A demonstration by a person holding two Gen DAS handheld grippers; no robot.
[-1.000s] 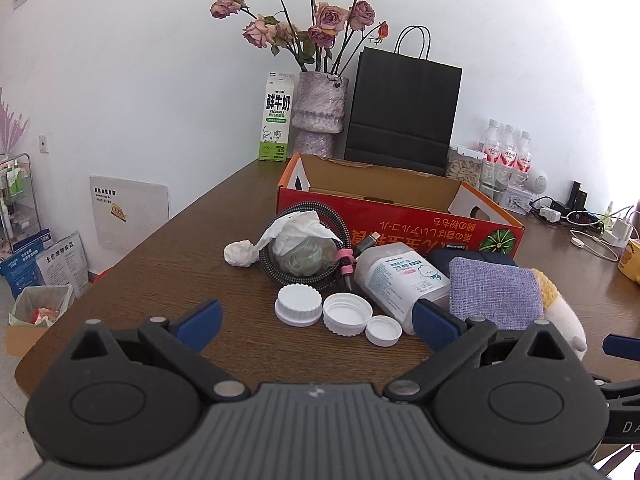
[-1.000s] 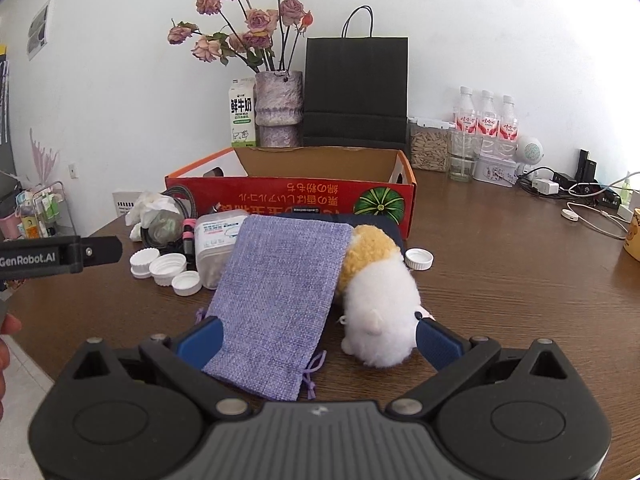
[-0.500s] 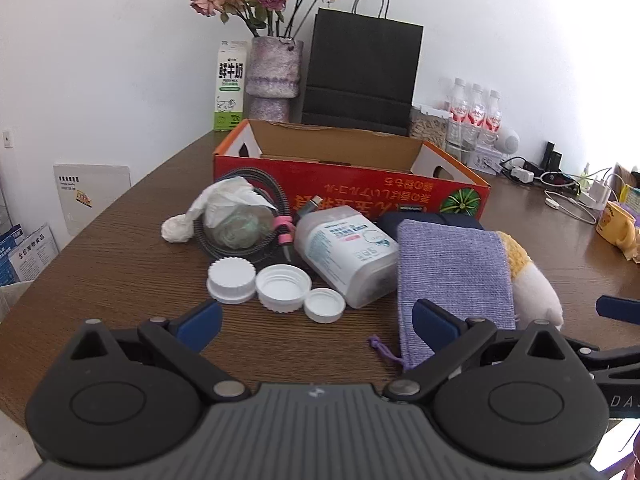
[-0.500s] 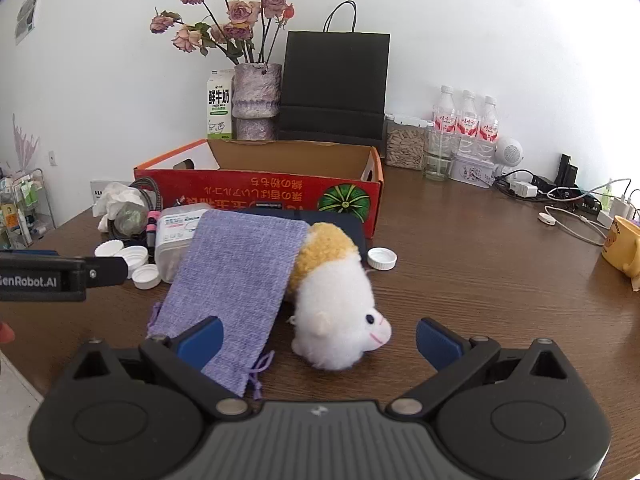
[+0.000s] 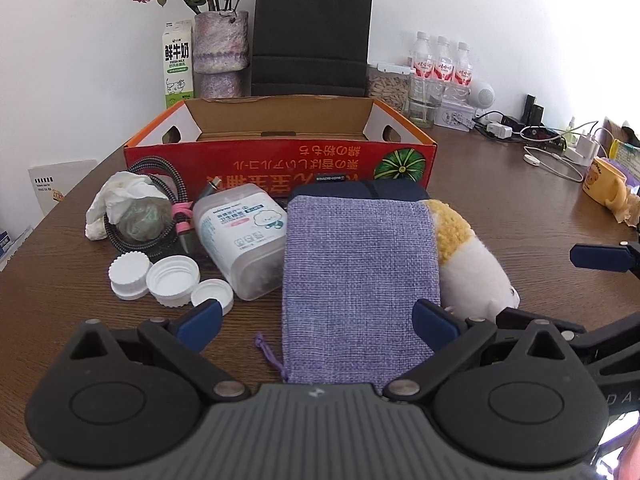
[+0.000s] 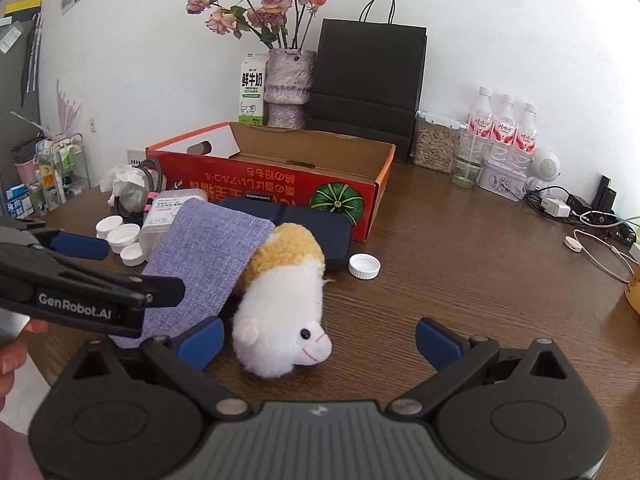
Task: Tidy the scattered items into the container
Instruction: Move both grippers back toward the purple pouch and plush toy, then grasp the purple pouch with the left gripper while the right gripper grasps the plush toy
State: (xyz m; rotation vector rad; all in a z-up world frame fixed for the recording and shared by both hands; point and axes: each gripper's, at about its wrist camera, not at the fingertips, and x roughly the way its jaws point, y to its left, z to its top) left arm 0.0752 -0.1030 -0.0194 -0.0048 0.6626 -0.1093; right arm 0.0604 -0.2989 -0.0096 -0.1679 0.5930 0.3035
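Note:
An open red cardboard box (image 5: 280, 160) (image 6: 280, 188) stands empty behind the scattered items. A purple cloth pouch (image 5: 356, 280) (image 6: 208, 256) lies in front of it, partly over a dark blue case (image 5: 360, 190) (image 6: 304, 220) and beside a white and yellow plush toy (image 5: 468, 264) (image 6: 284, 304). Left of the pouch are a clear plastic tub (image 5: 244, 240), three white caps (image 5: 172, 276), a coiled cable (image 5: 160, 216) and crumpled tissue (image 5: 120, 200). My left gripper (image 5: 316, 324) is open over the pouch's near end. My right gripper (image 6: 318, 340) is open around the plush toy's head.
Another white cap (image 6: 364, 266) lies right of the plush. Behind the box stand a milk carton (image 5: 178, 64), a vase of flowers (image 5: 220, 52), a black paper bag (image 5: 312, 36) and water bottles (image 5: 442, 64). Cables and chargers (image 6: 580, 216) and a yellow mug (image 5: 604, 184) are at right.
My left gripper has swung right, from facing the caps to over the purple pouch. My right gripper has shifted right, so the plush toy now sits between its fingers. Both stay open.

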